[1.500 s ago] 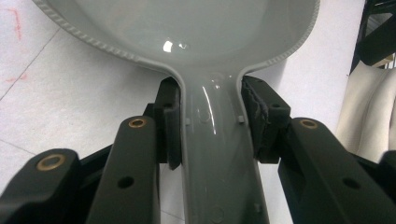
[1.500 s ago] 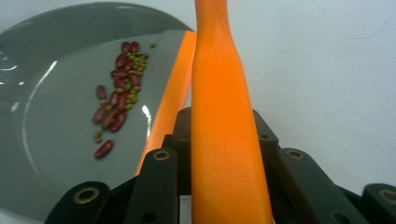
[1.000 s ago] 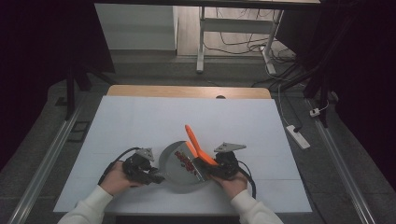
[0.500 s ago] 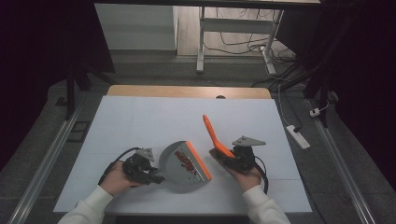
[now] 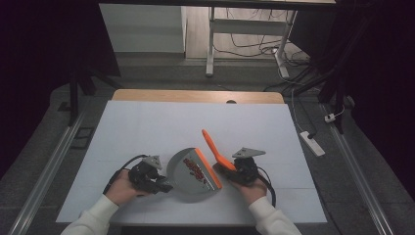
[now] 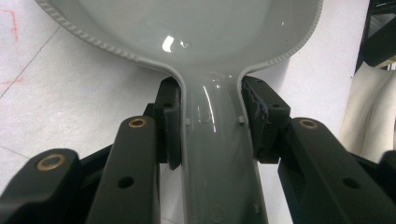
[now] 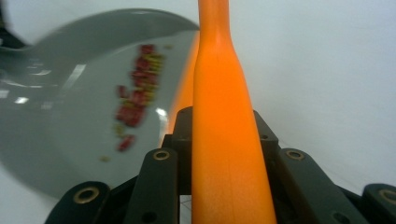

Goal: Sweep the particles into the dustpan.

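Note:
A grey dustpan [image 5: 182,177] with an orange front lip [image 5: 209,170] lies on the white table sheet, with red and yellow crumbs [image 5: 195,168] inside it. My left gripper [image 5: 164,186] is shut on the dustpan's handle [image 6: 212,154], one jaw on each side of it. My right gripper [image 5: 230,169] is shut on an orange brush handle [image 5: 211,143] that points up and away just right of the lip. In the right gripper view the orange handle [image 7: 224,140] rises between the jaws, with the pan [image 7: 70,116] and crumbs [image 7: 135,102] to its left, blurred. The brush head is hidden.
The white sheet [image 5: 161,127] covers the table up to a wooden strip [image 5: 195,96] at the far edge. A white power strip [image 5: 313,143] lies on the floor at the right. Metal rails run along both sides, and a frame's legs [image 5: 210,44] stand behind.
My right gripper carried the orange brush from over the pan out to the right, then back a little toward the orange lip. The left gripper and the dustpan stayed put.

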{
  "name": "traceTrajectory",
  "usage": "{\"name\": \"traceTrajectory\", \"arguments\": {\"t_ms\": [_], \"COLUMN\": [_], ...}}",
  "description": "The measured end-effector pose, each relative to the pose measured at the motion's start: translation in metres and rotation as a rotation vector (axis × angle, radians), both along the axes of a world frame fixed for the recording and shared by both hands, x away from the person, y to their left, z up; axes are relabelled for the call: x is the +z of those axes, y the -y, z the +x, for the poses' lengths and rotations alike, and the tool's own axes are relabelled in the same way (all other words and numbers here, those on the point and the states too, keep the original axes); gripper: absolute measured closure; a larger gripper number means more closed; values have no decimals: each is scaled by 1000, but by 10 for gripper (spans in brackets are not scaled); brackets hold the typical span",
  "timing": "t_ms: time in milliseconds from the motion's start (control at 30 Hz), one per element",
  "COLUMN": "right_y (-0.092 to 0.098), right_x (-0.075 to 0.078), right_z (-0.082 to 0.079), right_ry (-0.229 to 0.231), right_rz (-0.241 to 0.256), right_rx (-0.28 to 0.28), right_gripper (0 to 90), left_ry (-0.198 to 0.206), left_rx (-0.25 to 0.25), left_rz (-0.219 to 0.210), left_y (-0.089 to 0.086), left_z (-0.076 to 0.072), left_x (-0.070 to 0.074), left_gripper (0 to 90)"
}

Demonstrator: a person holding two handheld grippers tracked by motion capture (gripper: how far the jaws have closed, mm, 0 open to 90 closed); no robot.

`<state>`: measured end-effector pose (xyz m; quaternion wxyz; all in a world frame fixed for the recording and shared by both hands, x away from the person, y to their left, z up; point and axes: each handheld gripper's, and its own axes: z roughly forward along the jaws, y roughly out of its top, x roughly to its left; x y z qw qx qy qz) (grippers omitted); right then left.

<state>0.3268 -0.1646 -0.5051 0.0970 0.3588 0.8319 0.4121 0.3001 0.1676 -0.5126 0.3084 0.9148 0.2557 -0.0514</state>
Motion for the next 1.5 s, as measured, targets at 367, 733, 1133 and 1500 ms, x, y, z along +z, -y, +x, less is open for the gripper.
{"name": "traceTrajectory", "arguments": {"t_ms": [367, 733, 1133, 1500], "right_y": [-13, -3, 7, 21], "right_x": [10, 12, 17, 27], "right_z": [-9, -6, -5, -6], "right_ry": [29, 57, 90, 142], "right_rz": [70, 69, 82, 114], "right_rx": [75, 35, 19, 23], "right_gripper": [706, 706, 706, 706], "left_ry": [8, 27, 54, 86], "left_rx": [7, 33, 56, 135], "left_rz": [-5, -32, -47, -96], "left_y": [0, -2, -4, -13], "left_z": [-1, -2, -4, -11], "left_x": [-1, 0, 1, 8], "left_gripper": [610, 611, 612, 612]}}
